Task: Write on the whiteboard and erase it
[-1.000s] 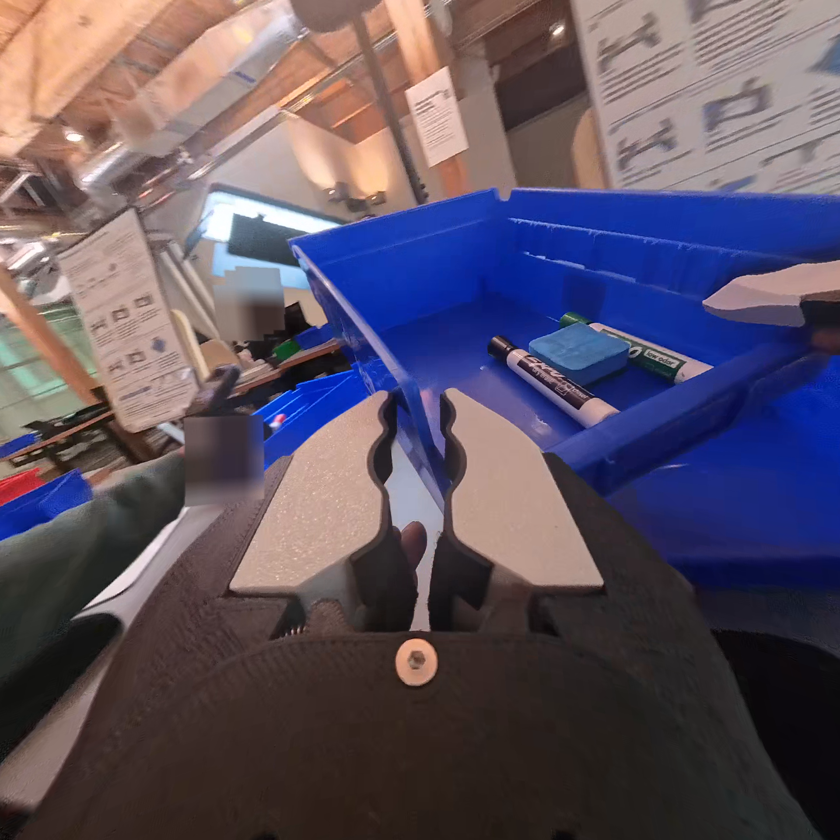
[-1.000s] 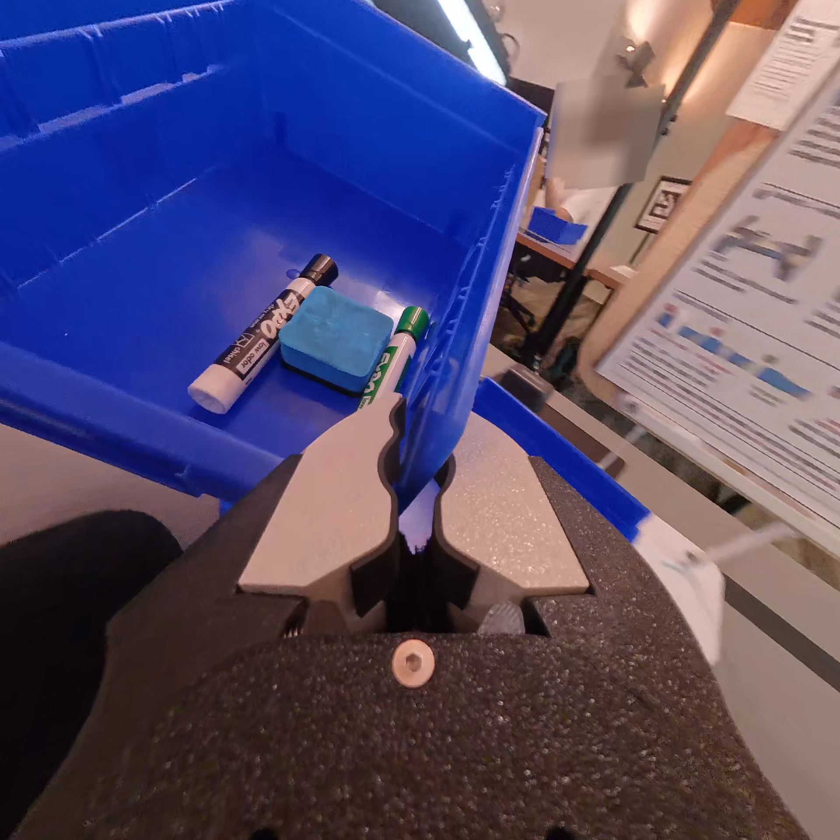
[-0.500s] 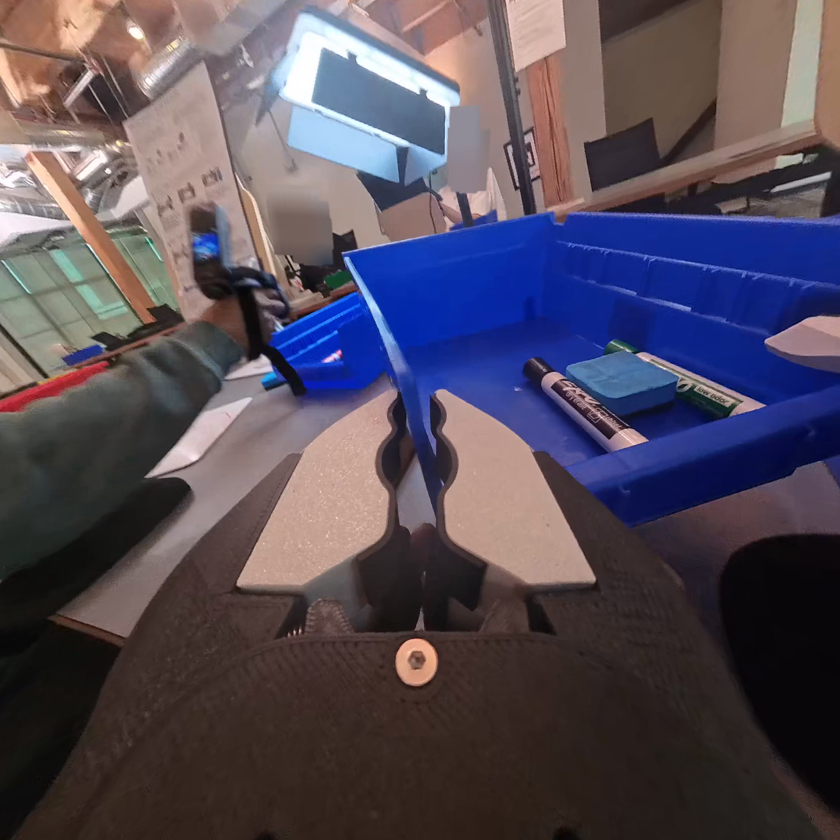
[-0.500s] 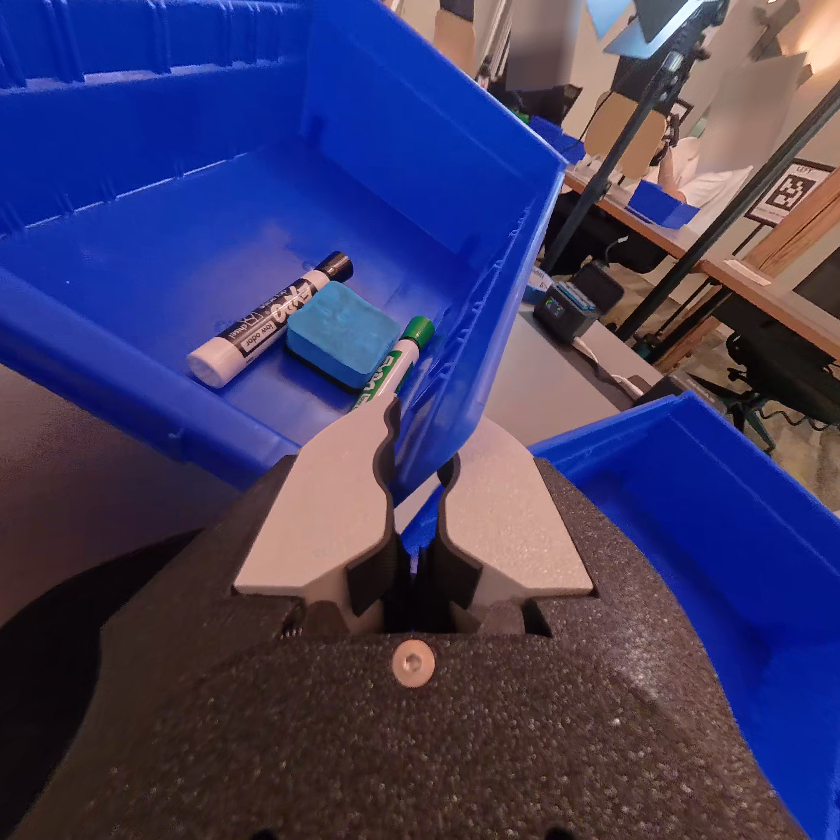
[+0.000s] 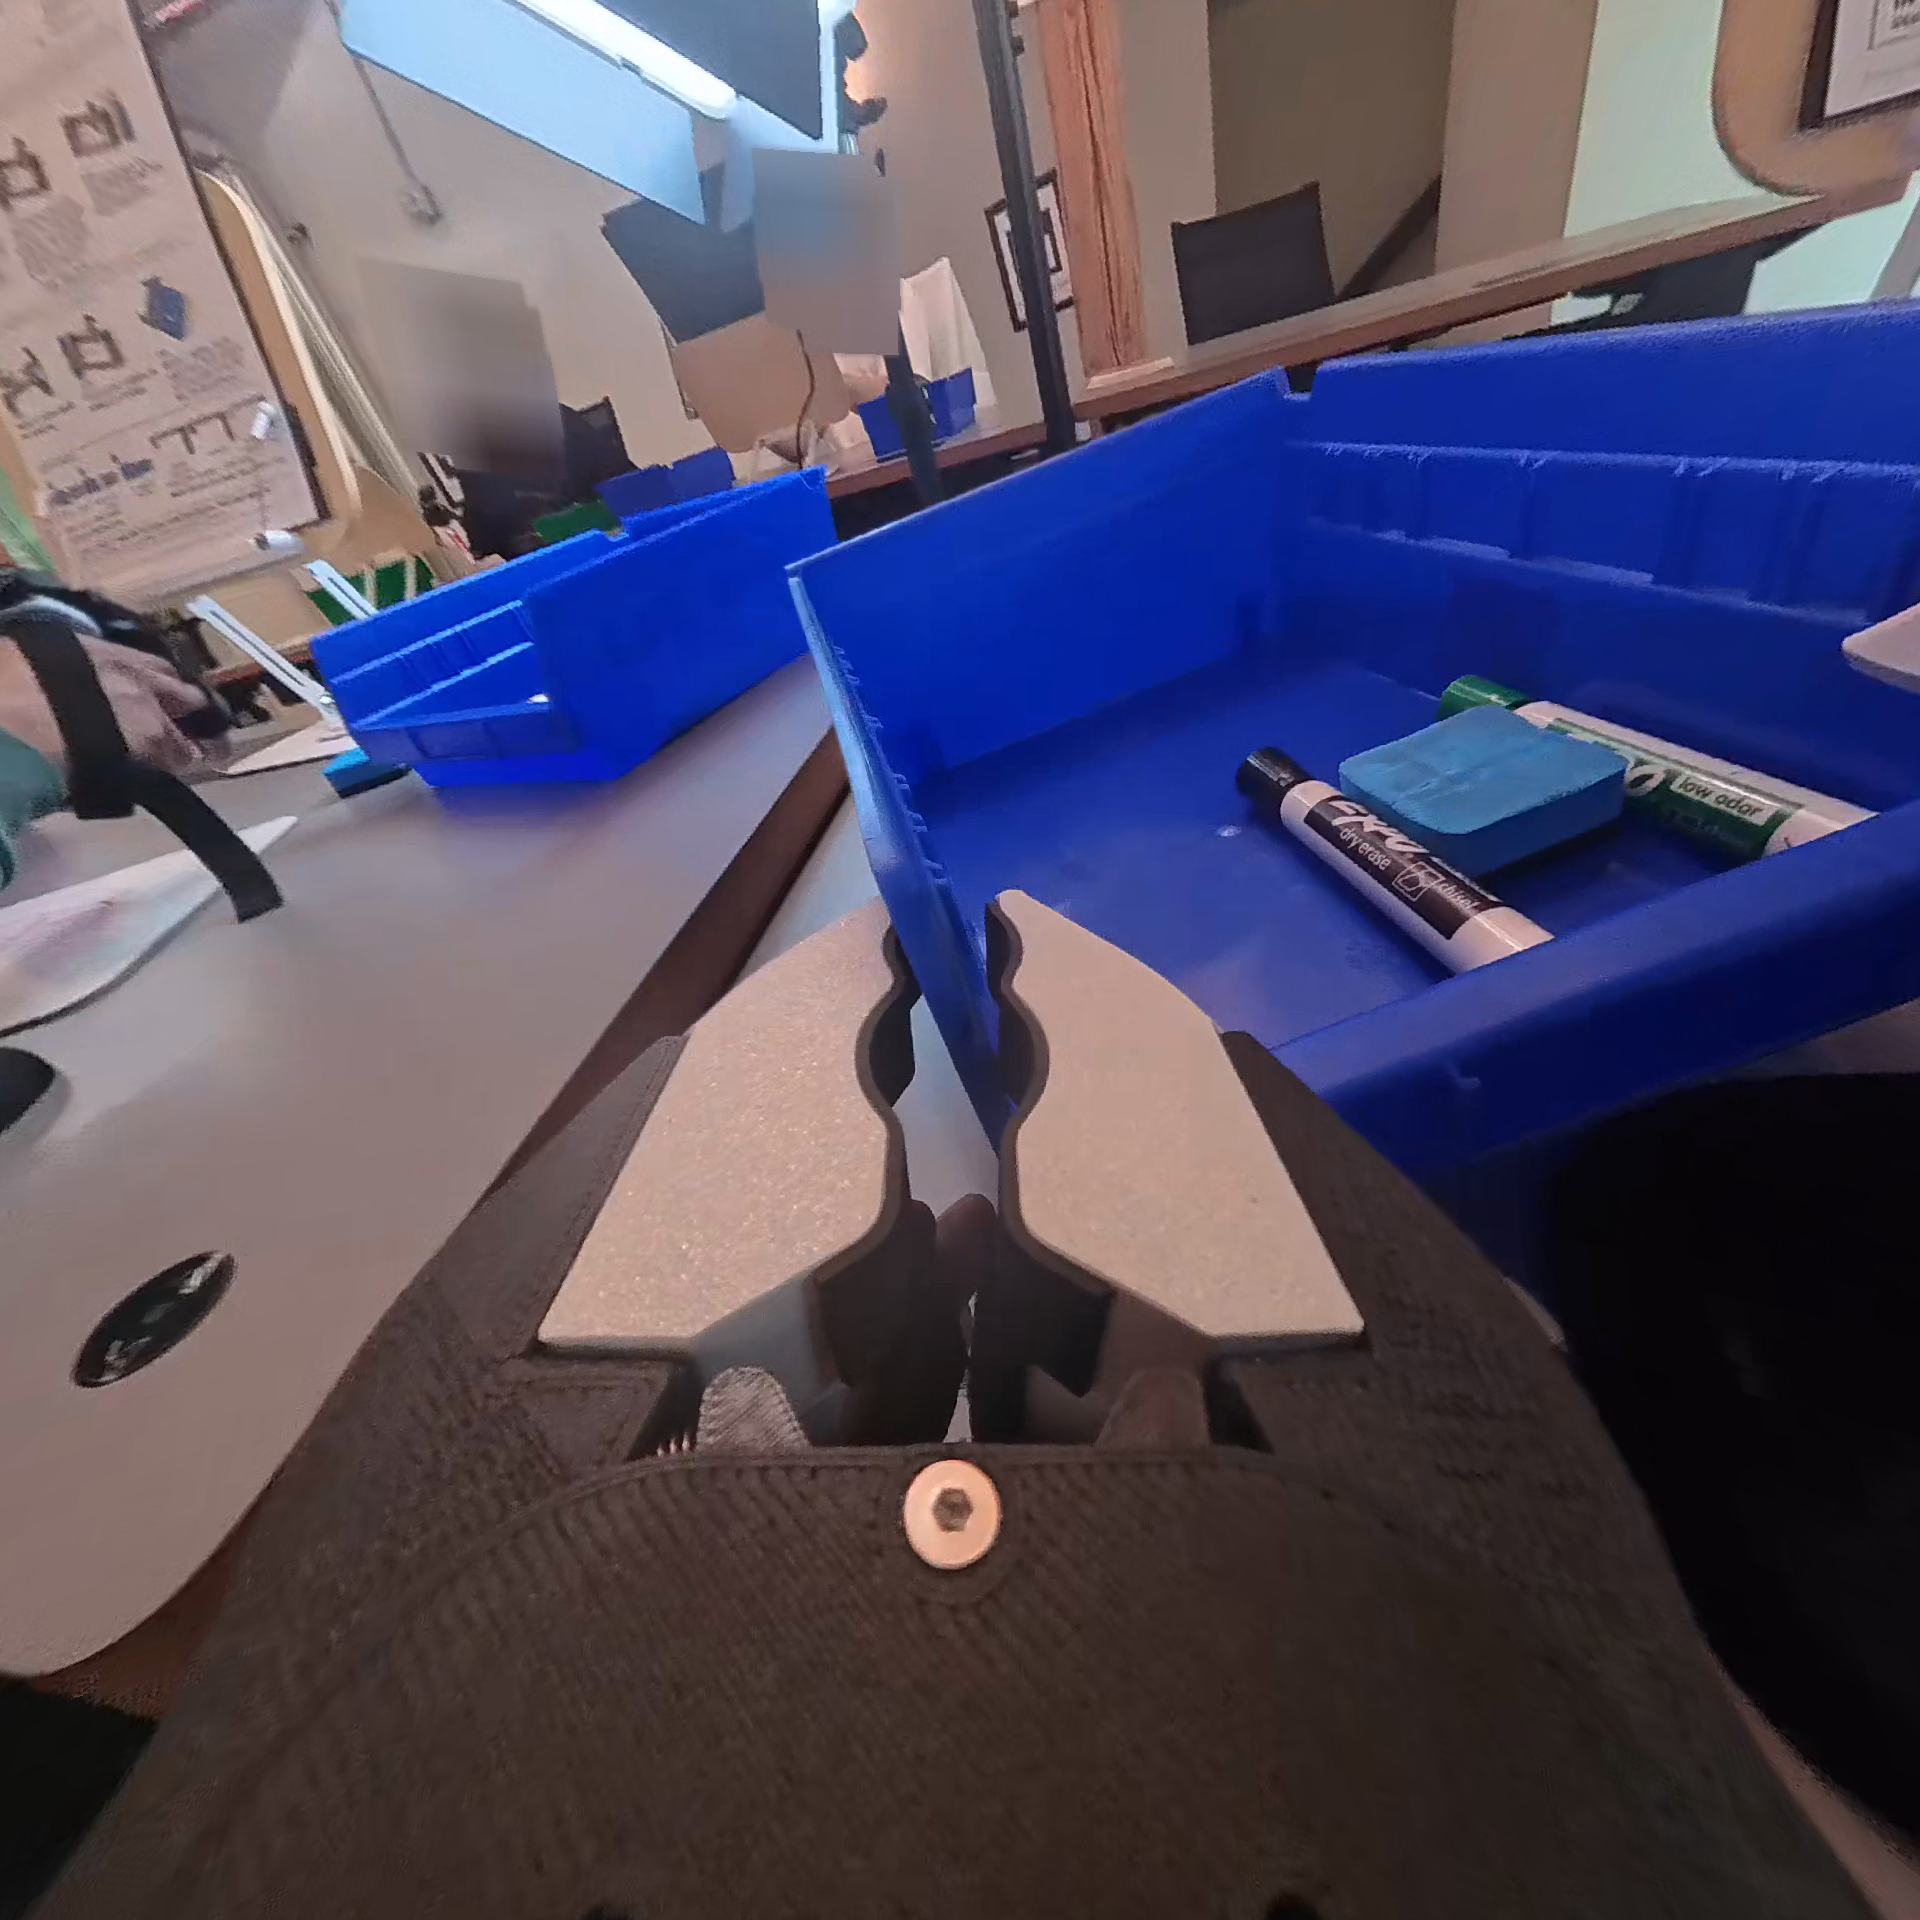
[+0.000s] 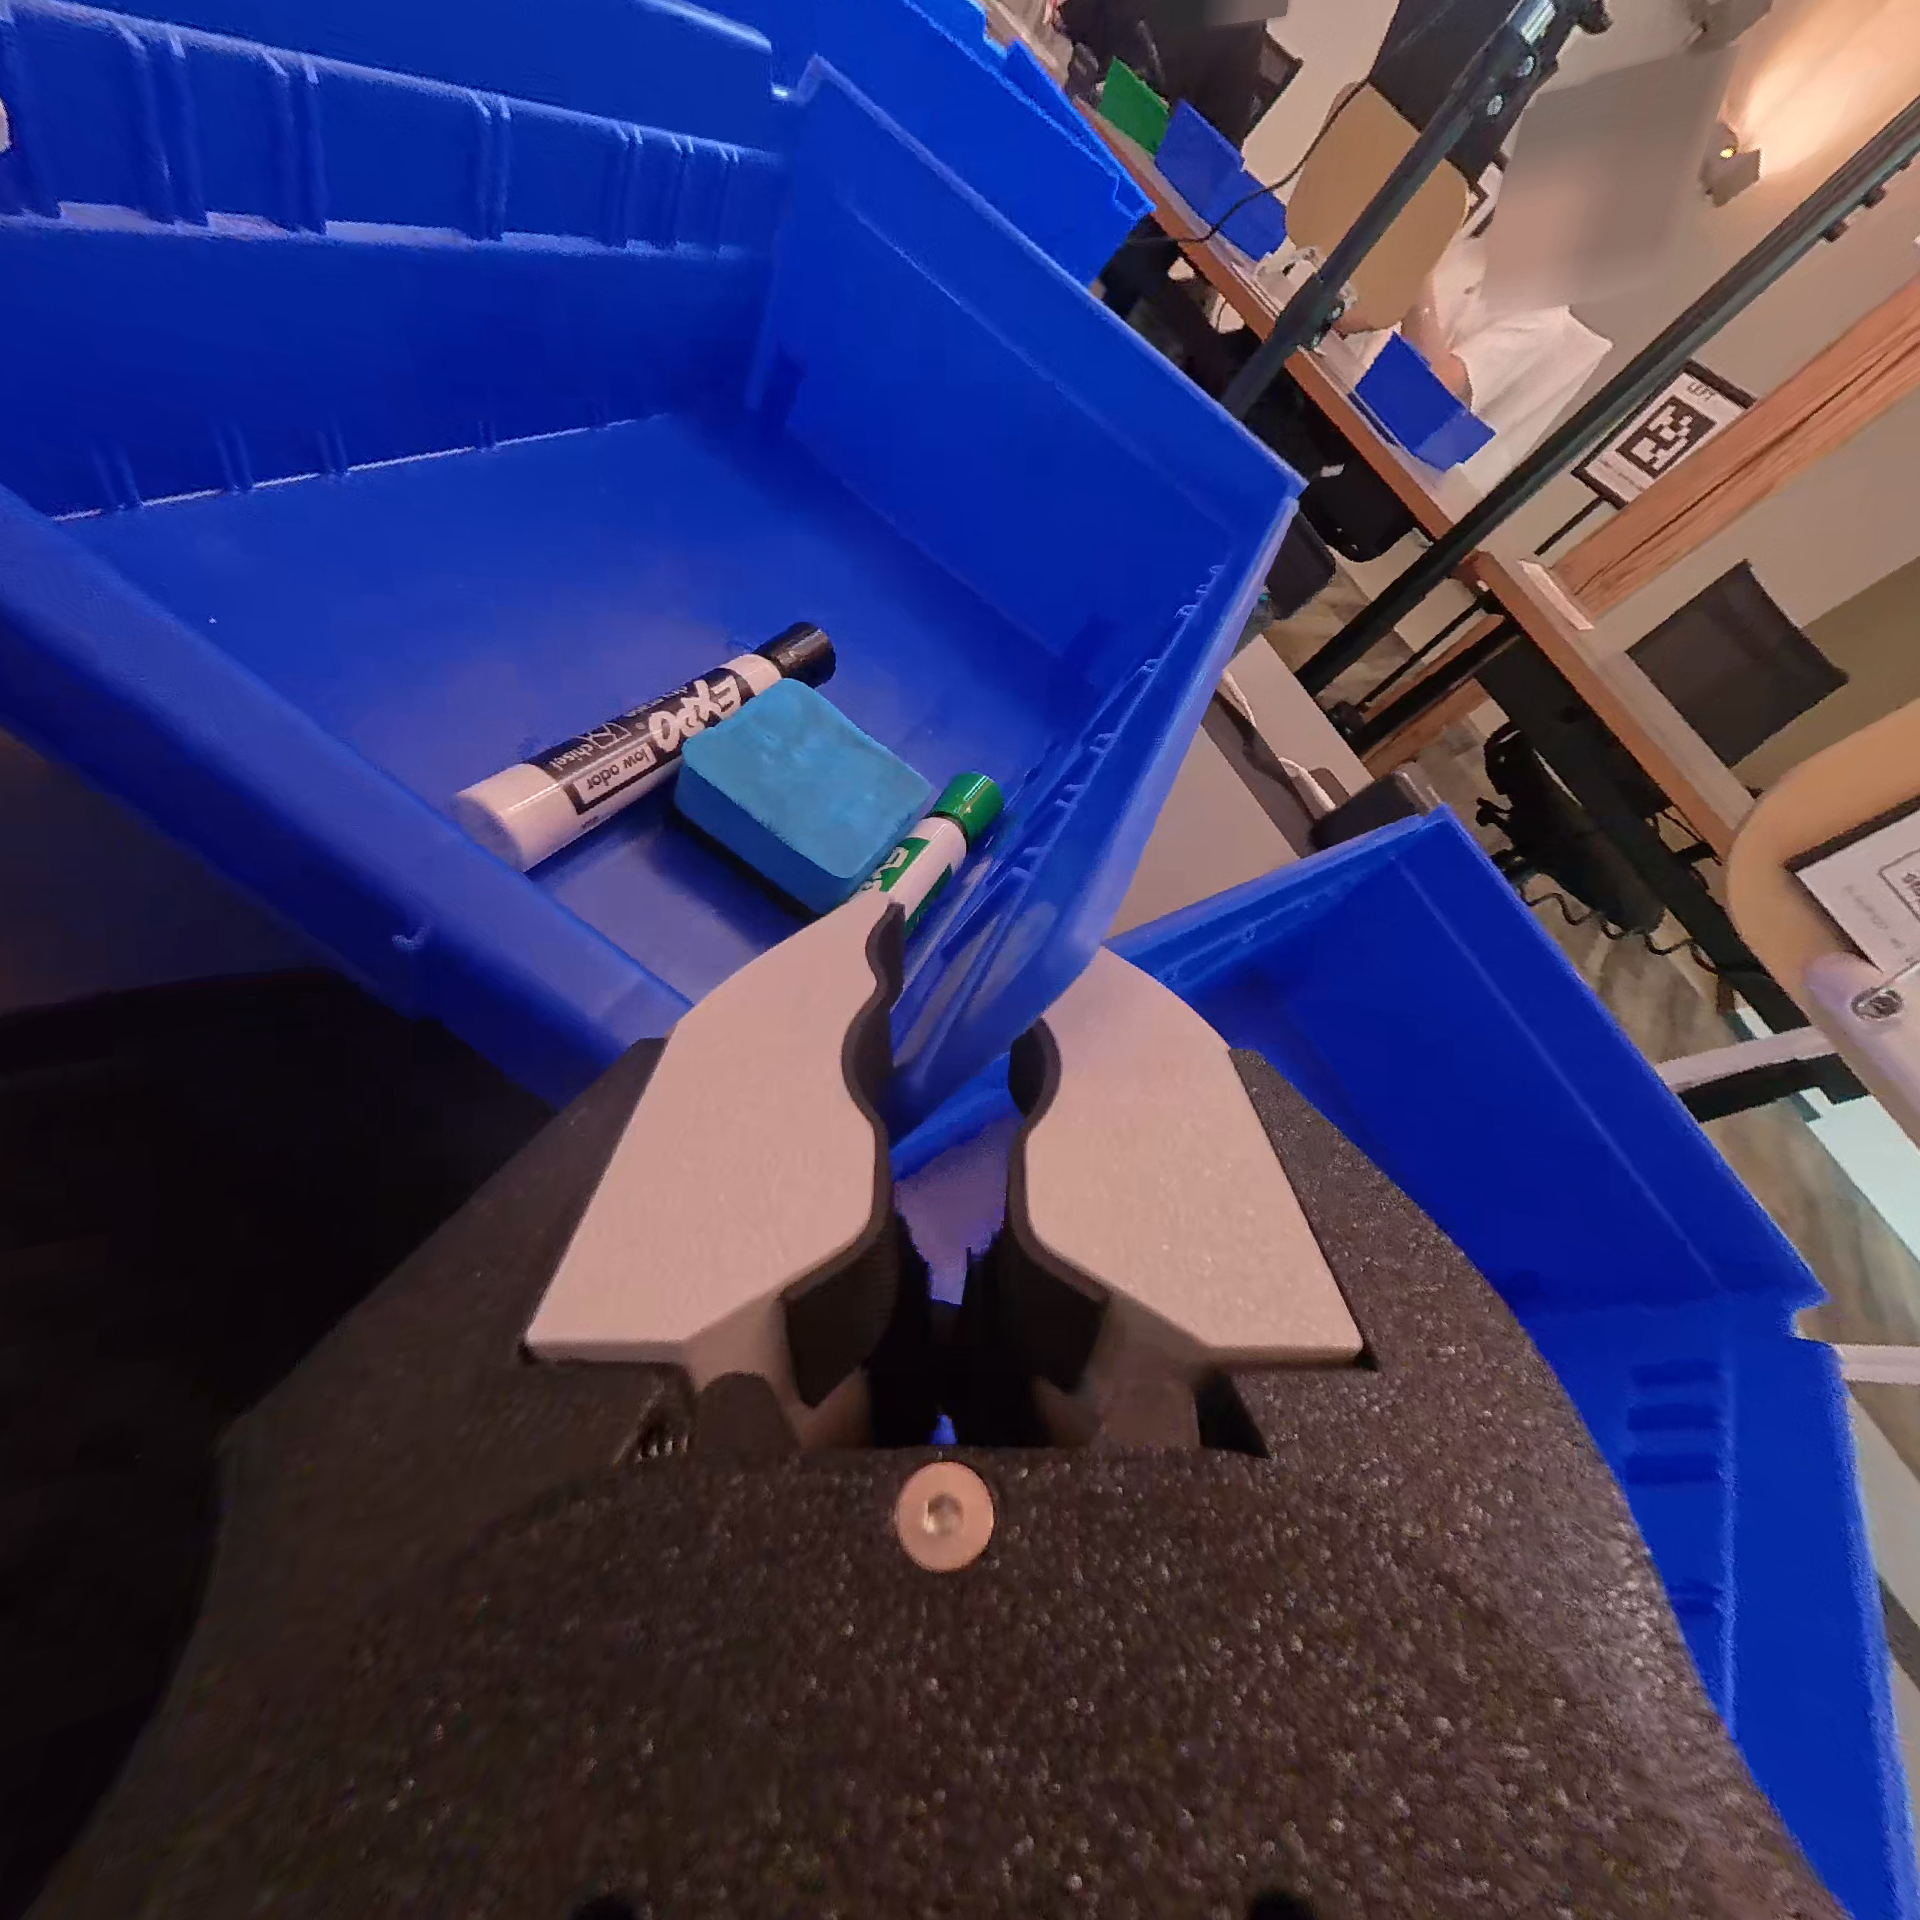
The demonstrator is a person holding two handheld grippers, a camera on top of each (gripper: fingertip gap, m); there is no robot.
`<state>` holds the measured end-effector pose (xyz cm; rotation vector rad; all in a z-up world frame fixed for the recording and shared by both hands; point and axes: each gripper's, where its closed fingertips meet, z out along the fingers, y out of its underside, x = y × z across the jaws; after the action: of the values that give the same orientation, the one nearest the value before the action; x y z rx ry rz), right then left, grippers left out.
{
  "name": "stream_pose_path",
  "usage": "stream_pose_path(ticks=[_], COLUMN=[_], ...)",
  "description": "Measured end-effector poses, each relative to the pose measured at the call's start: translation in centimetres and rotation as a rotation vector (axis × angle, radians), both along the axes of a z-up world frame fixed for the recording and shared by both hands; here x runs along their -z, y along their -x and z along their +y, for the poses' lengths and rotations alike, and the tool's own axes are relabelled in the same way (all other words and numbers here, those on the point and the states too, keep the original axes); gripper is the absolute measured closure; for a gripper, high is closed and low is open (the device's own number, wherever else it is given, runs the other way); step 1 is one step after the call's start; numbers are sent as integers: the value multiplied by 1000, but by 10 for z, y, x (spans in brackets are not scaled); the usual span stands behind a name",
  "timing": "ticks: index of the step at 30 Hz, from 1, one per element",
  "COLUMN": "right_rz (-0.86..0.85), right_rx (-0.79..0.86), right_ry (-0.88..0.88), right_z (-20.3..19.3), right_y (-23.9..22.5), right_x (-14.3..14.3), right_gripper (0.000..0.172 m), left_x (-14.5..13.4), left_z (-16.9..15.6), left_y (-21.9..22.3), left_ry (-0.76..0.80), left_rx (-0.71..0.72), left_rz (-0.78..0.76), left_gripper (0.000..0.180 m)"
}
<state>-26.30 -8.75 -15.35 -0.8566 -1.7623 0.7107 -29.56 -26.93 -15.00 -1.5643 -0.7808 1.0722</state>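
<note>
Left wrist view: left hand-held gripper [image 5: 951, 961] clamped on blue bin [image 5: 1091, 582] left wall; black marker [image 5: 1387, 857], blue eraser [image 5: 1481, 784], green marker [image 5: 1683, 790] inside, right and farther, long axes toward the near-right.

Right wrist view: right hand-held gripper [image 6: 961, 982] straddling the right wall, grip uncertain; green marker [image 6: 935, 847] nearest, just beyond.

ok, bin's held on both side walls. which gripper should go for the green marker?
Right, probably. The right gripper clamps the bin wall right beside the green marker. The left gripper holds the opposite wall, with the black marker and eraser between.
</note>
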Motion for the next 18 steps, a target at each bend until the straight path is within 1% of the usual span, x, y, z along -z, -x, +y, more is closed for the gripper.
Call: stream_pose_path(ticks=[4, 7, 13, 15, 18], right_rz=[-42, -68, -150, -239, -433], right_rx=[12, 25, 5, -7, -19], right_ry=[-59, -68, -86, -105, -154], right_z=[1, -1, -14, -15, -13], right_y=[0, 4, 18, 23, 20], right_x=[4, 6, 6, 12, 30], right_gripper=[154, 153, 150, 148, 146], left_x=[14, 13, 16, 21, 26], left_z=[1, -2, -15, -17, -16], left_y=[6, 10, 25, 28, 29], left_ry=[-15, -7, -50, -14, 37], left_rx=[9, 17, 11, -3, 8], left_rz=[-43, -43, -96, -118, -138], left_gripper=[170, 170, 170, 169, 168])
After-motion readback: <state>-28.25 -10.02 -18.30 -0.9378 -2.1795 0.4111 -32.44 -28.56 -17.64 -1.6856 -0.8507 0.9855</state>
